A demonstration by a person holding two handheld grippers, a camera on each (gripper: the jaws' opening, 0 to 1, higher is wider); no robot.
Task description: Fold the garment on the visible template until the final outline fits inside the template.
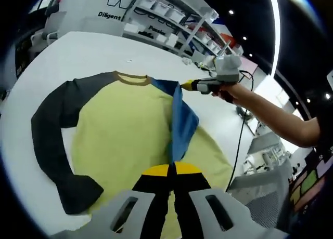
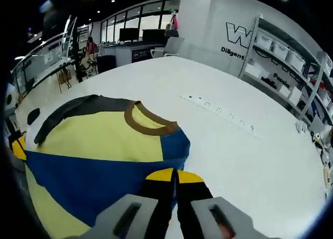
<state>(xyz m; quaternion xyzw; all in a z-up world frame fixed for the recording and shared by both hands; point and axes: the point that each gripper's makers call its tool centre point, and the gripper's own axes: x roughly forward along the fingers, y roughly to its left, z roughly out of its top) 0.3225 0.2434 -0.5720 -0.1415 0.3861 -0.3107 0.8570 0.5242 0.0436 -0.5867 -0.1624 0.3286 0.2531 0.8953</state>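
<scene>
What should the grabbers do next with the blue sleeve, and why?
Probably carry the blue sleeve further across the yellow shirt and lay it flat. Both the left gripper and right gripper look shut on it, it is only partly folded over, and the dark grey sleeve is spread out on the white table.

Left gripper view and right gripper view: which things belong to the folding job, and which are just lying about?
Job:
- shirt, blue sleeve folded across
- left gripper
- right gripper
- white table

Lying about:
- power strip
- shelves of bins
</scene>
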